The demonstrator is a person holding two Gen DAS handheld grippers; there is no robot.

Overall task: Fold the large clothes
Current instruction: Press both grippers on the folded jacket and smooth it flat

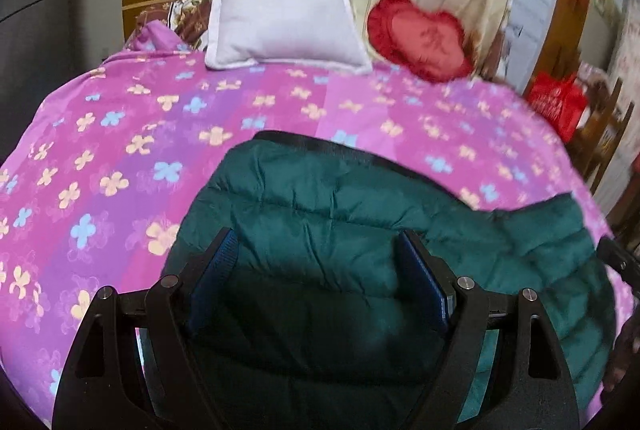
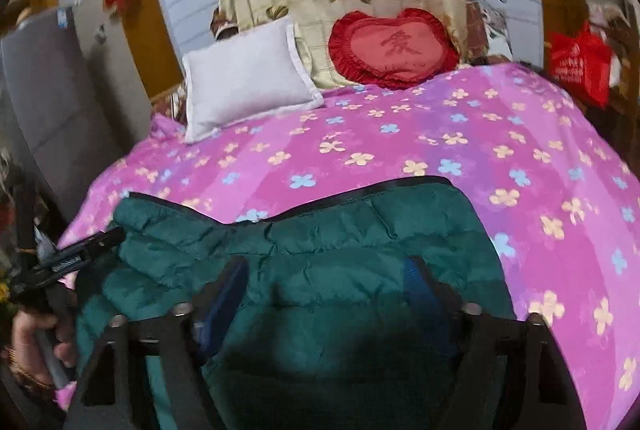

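Jacket time on the bed: a big, puffy, dark green quilted jacket (image 1: 320, 230) lies on the pink bedspread with yellow and blue flowers (image 1: 120, 134). It sits right in front of both tools and under their fingers.

The left gripper (image 1: 318, 246) has its two blue-padded fingers spread apart, with green cloth between them but not pinched. The right gripper (image 2: 326, 270) looks the same way, fingers apart over the jacket, though that view is blurry. The left tool also shows at the left edge of the right view, beside the jacket's side.

I think the folding is partly done. The jacket looks like a thick, bunched-up bundle, not spread flat, and one lumpy part sticks out past the right side of the left tool. I cannot tell how many folds are in it. It seems to need more tucking and smoothing.

Far ahead of the tools rest a white square pillow (image 1: 280, 18) and a red heart-shaped cushion with frills (image 1: 420, 38).
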